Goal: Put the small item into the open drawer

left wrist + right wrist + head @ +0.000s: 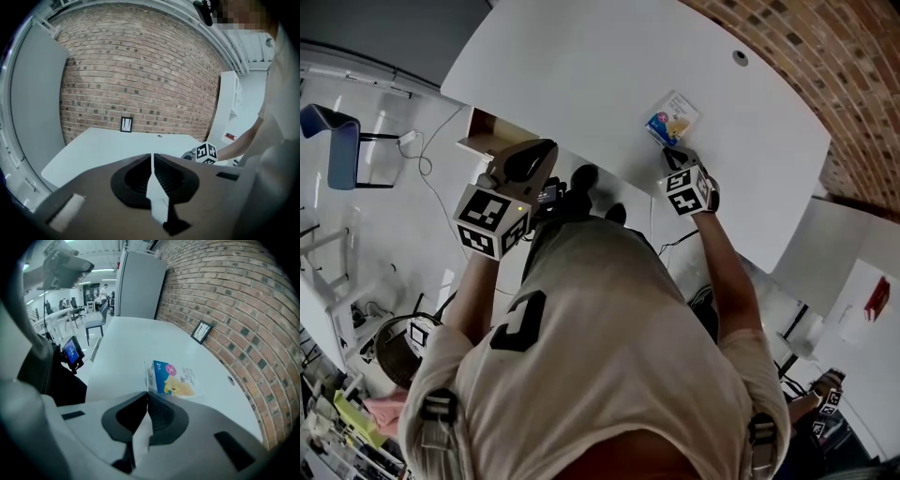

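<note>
Right gripper (147,393) jaws pinched together on near edge of small packet (176,380) flat on table (609,75); open drawer (487,127) lies well left, near left gripper (153,157), closed empty.

Open office, brick wall (140,70), white desk (609,75), chair (342,145)

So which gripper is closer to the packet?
Right. The right gripper has its tips on the packet's edge. The left gripper is away to the side, near the drawer.
</note>
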`<state>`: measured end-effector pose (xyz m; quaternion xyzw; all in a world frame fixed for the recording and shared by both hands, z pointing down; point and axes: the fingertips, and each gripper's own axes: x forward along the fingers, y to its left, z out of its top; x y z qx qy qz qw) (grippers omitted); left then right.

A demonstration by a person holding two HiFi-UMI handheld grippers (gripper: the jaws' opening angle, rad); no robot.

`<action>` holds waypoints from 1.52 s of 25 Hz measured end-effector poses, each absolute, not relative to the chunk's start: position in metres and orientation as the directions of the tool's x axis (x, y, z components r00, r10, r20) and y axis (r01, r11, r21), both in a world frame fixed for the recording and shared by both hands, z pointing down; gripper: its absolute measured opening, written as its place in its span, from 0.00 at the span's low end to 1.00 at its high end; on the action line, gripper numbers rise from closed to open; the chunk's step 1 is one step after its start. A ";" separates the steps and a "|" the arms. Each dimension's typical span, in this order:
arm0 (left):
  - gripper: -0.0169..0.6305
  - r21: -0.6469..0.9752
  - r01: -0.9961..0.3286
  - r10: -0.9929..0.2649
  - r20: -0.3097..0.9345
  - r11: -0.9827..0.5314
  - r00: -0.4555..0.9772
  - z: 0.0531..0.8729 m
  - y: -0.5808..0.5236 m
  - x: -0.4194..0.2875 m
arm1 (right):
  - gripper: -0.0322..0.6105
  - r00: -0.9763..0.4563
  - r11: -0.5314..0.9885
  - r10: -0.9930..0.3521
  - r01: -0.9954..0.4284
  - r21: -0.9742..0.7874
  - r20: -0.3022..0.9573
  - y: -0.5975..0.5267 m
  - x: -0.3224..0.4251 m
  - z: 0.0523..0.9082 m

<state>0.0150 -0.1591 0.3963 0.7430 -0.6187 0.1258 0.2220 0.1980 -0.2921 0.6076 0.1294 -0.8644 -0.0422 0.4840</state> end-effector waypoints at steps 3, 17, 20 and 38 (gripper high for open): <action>0.06 0.152 -0.979 -0.870 0.455 -0.133 0.189 0.392 -0.159 0.027 | 0.06 -0.517 0.962 -0.265 -0.202 0.184 0.814 -0.293 0.211 0.602; 0.06 0.066 -0.995 -0.889 0.450 -0.069 0.092 0.376 -0.119 0.066 | 0.06 -0.700 0.898 -0.236 -0.423 -0.125 0.674 -0.282 0.245 0.535; 0.06 0.059 -0.996 -0.874 0.478 -0.062 0.083 0.376 -0.107 0.082 | 0.06 -0.735 0.886 -0.227 -0.428 -0.178 0.639 -0.282 0.250 0.519; 0.06 0.030 -0.999 -0.846 0.532 -0.029 0.041 0.380 -0.079 0.080 | 0.06 -0.876 0.763 -0.155 -0.400 -0.509 0.456 -0.256 0.236 0.464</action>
